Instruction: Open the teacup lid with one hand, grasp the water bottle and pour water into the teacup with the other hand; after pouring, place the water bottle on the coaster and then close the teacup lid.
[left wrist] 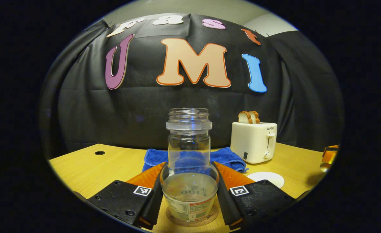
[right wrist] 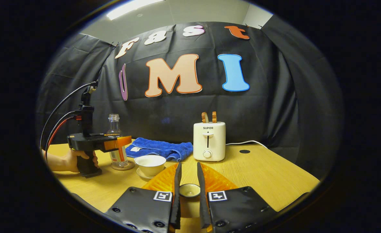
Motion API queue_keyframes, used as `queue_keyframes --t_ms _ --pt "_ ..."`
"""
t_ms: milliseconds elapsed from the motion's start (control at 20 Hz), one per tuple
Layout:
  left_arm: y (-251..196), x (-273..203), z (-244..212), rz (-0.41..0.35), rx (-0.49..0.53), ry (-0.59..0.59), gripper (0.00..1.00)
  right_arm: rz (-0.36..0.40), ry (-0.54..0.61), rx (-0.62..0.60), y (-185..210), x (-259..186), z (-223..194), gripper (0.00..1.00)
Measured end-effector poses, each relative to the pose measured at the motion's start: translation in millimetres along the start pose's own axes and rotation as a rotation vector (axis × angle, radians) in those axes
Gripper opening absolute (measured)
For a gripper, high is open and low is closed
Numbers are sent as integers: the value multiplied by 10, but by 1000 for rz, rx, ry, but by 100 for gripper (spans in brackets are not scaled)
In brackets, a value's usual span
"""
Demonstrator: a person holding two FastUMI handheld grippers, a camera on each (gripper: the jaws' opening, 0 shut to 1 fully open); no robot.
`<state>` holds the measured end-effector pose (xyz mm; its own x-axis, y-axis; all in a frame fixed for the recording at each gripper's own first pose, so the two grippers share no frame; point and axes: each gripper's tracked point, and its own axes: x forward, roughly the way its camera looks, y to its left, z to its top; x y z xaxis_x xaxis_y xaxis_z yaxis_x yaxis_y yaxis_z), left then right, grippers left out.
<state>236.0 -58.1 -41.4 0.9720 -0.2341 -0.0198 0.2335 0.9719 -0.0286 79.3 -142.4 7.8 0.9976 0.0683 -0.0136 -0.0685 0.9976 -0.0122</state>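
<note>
On coaster (left wrist: 206,220), water bottle (left wrist: 189,155) between left tool (left wrist: 190,197) fingers

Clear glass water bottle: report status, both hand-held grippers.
Left hand-held gripper around clear glass water bottle on round cork coaster. Right hand-held gripper holding small lid. White teacup uncovered.

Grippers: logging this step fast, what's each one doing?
Left gripper: around the water bottle, which stands on the coaster; contact cannot be told.
Right gripper: shut on the teacup lid.
</note>
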Motion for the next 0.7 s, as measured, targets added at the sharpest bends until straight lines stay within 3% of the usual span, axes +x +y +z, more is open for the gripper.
queue_keyframes --t_ms 500,650,700 --pt "0 4 21 8 27 -38 73 -2 -2 0 -1 -3 -1 27" --pt "-49 3 -42 -21 22 -19 75 -2 -2 0 -1 -7 1 27" --pt "-26 -13 -28 -7 25 -17 81 -3 -1 0 -2 -5 2 27"
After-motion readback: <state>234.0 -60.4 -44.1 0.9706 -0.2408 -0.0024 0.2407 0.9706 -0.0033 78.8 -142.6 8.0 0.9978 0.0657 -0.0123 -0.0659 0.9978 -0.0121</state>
